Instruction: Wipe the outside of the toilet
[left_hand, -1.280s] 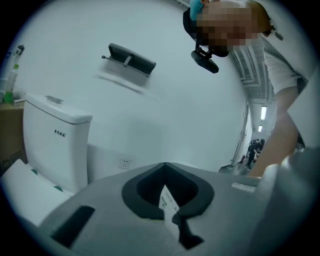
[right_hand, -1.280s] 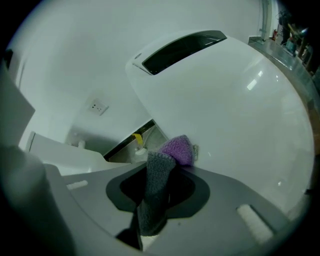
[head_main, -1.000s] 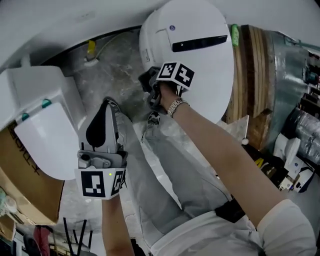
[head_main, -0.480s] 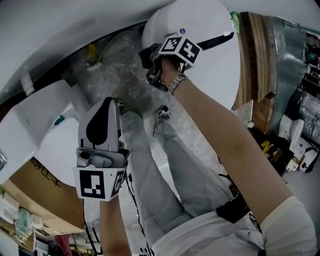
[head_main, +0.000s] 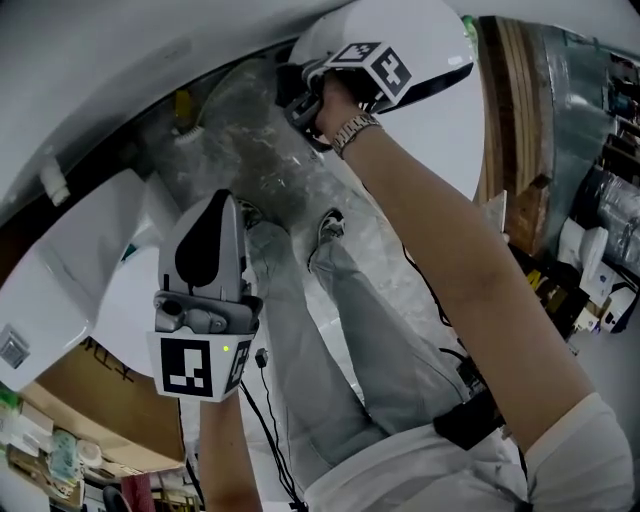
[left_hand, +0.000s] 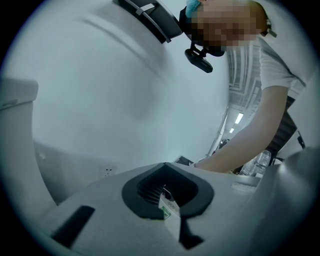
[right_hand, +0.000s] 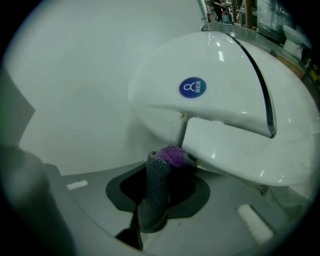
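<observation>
Your right gripper is pinching a grey and purple knitted cloth, and the purple tip is pressed against the toilet just under the back of the lid, below the round blue sticker. The toilet stands at the far edge of the floor, against the wall. Your left gripper hangs back over your knee with its jaws drawn together. Only a small white label shows at them, so it has no part in the wipe.

You look to be in the middle of the wiping step, working the rear of the shell. For the next move, keep the cloth flat on the porcelain. Drag it along the curve towards the side, and hold the pinch firm so the cloth does not slip out.
</observation>
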